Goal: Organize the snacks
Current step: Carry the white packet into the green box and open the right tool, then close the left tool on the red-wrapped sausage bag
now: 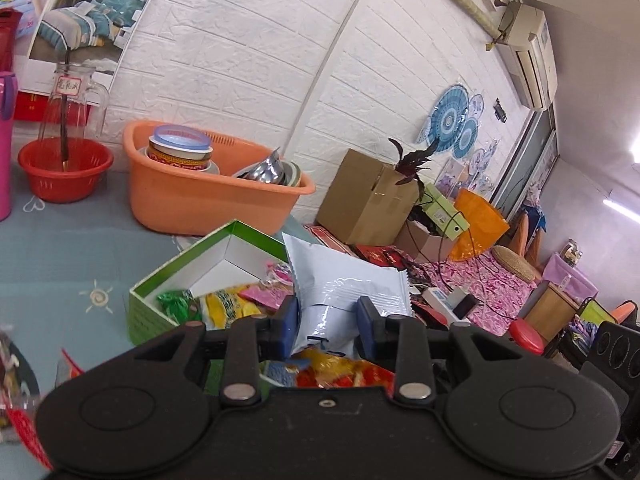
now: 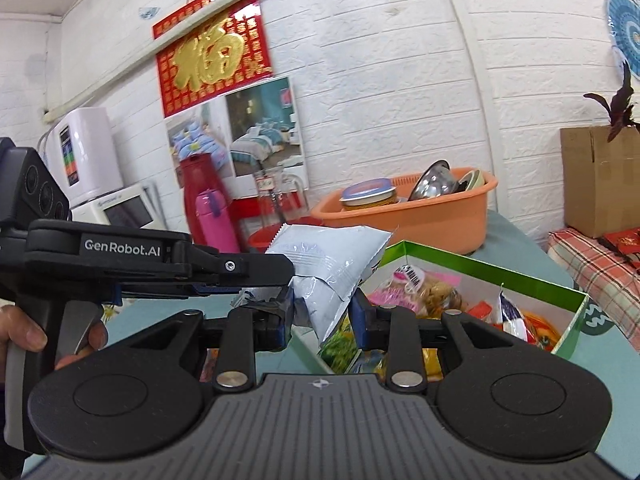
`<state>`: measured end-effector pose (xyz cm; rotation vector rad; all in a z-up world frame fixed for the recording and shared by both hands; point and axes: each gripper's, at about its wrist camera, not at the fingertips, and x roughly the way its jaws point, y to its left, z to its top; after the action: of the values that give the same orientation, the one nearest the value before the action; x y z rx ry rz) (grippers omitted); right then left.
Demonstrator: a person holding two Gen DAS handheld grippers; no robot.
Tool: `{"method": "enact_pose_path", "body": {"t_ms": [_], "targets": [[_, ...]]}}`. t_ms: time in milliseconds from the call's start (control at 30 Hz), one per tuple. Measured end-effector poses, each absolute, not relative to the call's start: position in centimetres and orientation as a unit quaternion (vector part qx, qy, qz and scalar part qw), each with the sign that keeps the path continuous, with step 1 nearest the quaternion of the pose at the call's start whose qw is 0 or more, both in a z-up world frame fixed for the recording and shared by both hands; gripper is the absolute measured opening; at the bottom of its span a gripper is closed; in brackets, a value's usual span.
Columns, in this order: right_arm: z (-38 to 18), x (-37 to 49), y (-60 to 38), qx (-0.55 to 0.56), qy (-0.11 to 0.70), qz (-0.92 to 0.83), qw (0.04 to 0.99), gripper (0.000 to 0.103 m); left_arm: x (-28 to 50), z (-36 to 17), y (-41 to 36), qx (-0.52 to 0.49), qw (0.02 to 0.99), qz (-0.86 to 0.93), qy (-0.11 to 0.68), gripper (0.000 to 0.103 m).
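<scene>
Only from right wrist: left gripper (image 2: 280,276) side-on, pinching white packet (image 2: 324,264).

Both views sit close over the green box (image 1: 208,264), each looking forward along its own fingers. The left wrist view looks from the box's near side towards the white brick wall, with the orange basin (image 1: 208,196) behind the box and a room corner to its right. The right wrist view faces the same wall from the box's left. Both share the box (image 2: 480,276), basin (image 2: 420,220) and white pouch (image 1: 344,280).
</scene>
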<state>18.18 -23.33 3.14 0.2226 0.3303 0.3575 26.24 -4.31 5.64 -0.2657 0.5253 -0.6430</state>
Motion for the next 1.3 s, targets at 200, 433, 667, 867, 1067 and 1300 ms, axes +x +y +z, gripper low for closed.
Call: {"method": "enact_pose_path", "body": {"t_ms": [200,433,667,867,1067,1300], "targets": [[1.3,21.8,-22.7,0.115,0.181,0.166,0.963,0.053,29.9,3.6,-3.3,-0.141,0.905,-0.293,0.274,0.065],[-1.5,24.0,-21.7,0.083,0.212,0.138,0.964,0.100,31.1,1.6,-1.9,-0.141,0.915,-0.250,0.284,0.103],[-0.5,22.6,-21.5,0.075,0.202,0.144,0.966,0.103,29.3,2.4,-1.3,-0.137,0.916,-0.249,0.283,0.103],[1.5,19.5,-21.3,0.085,0.180,0.158,0.967,0.103,25.4,4.2,0.7,-0.146,0.924,-0.227,0.271,0.103],[2.7,16.8,-21.3,0.133,0.185,0.201,0.953,0.103,22.0,4.6,4.4,-0.164,0.934,-0.178,0.262,0.103],[2.9,14.0,-19.2,0.077,0.179,0.232,0.953,0.103,22.4,2.2,6.1,-0.144,0.942,-0.119,0.279,0.103]]}}
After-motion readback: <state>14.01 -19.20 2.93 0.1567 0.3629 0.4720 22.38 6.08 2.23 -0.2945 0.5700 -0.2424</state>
